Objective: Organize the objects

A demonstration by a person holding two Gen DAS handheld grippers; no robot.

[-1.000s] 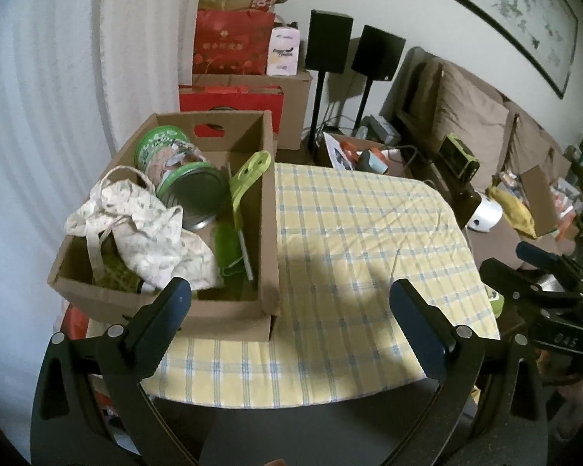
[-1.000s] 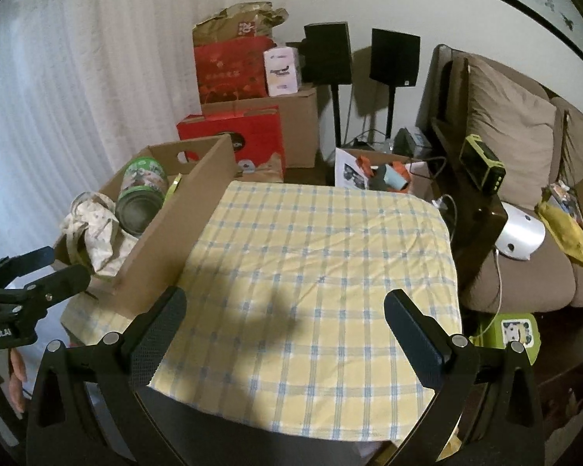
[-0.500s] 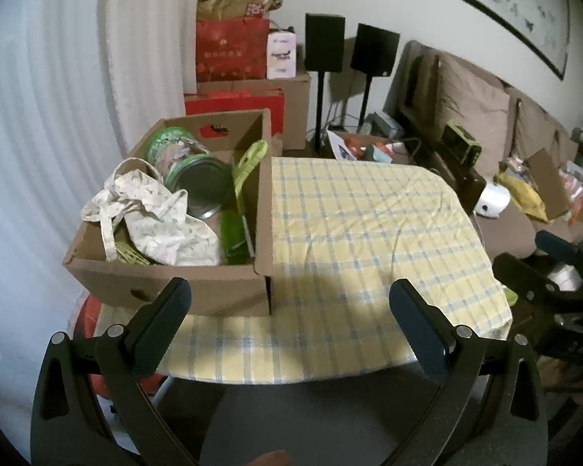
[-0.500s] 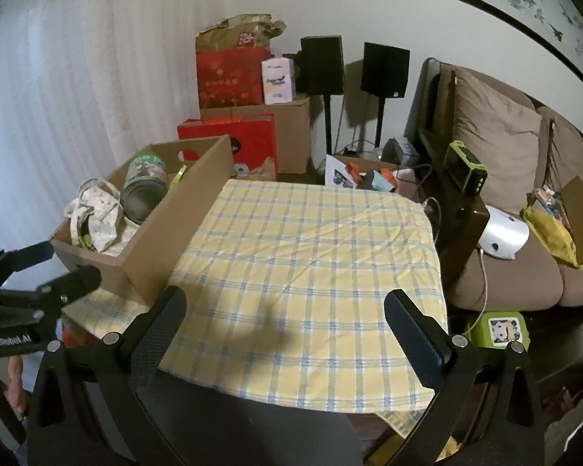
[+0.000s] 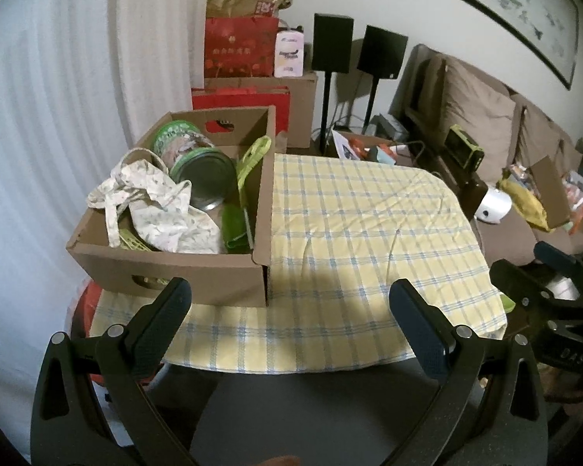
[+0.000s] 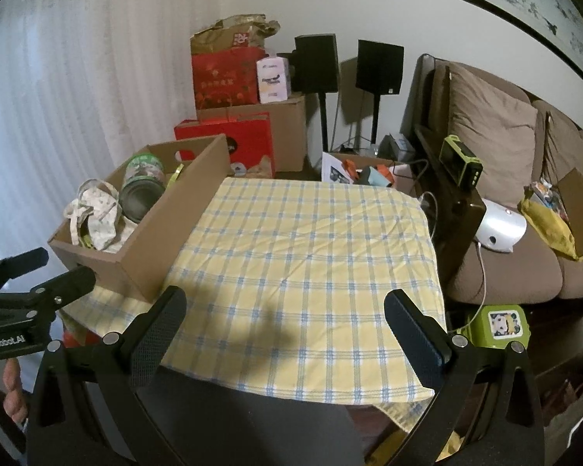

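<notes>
**A:** Which step would you say is in hand?

**B:** Judging by the layout, either the very end or a pause. The open brown cardboard box [image 5: 182, 268] sits on the left part of the yellow-and-blue checked tablecloth [image 5: 349, 225], and everything loose seems to be inside it: a white floral cloth bag [image 5: 163, 209], a green-labelled metal tin lying on its side [image 5: 198, 167], and a lime-green plastic long-handled brush [image 5: 245, 186] against the box's right wall. The rest of the cloth is bare.

**A:** So what does a next move call for?

**B:** If anything remains, it's probably tidying inside the box. That would mean reaching forward and left over the near wall, coming down from above so the bag's straps don't snag.

**A:** And the grippers?

**B:** The left gripper [image 5: 289, 320] is spread wide, with nothing between its fingers and touching nothing; it hovers off the table's near edge, just short of the box. The right gripper [image 6: 285, 324] is equally wide and empty, held over the near edge of the cloth, well apart from the box.
</notes>
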